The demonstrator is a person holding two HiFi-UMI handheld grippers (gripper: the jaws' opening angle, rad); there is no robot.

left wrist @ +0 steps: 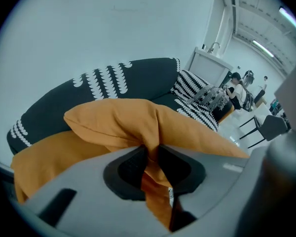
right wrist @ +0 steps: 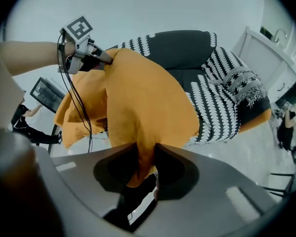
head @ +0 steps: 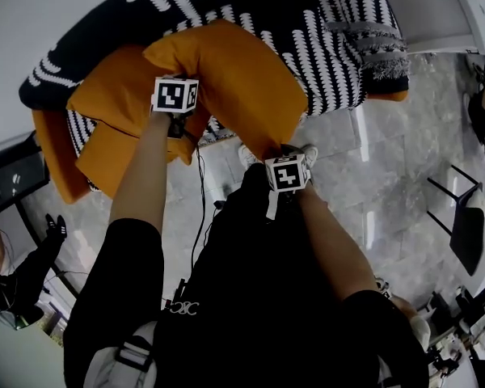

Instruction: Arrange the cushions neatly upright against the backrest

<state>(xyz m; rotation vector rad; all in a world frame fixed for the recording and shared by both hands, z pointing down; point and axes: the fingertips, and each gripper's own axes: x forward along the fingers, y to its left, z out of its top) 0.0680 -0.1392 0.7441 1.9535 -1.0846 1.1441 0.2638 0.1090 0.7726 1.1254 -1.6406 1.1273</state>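
Observation:
An orange cushion (head: 230, 75) hangs over the front of the black sofa (head: 105, 23) with white dashes. My left gripper (head: 178, 124) is shut on the cushion's near left corner, the fabric (left wrist: 153, 147) pinched between its pads. My right gripper (head: 284, 153) is shut on the near right corner, orange cloth (right wrist: 145, 154) squeezed in its jaws. In the right gripper view the left gripper (right wrist: 106, 58) shows at the cushion's (right wrist: 143, 98) far corner. A second orange cushion (head: 105, 128) lies under and to the left of the held one, seen again as the second cushion (left wrist: 44, 157).
A black-and-white patterned throw (head: 364, 39) covers the sofa's right part. An orange base (head: 52, 156) edges the sofa at left. The marble floor (head: 372, 176) lies below, with a dark chair (head: 469, 225) at right. A person (head: 16, 273) sits at the lower left.

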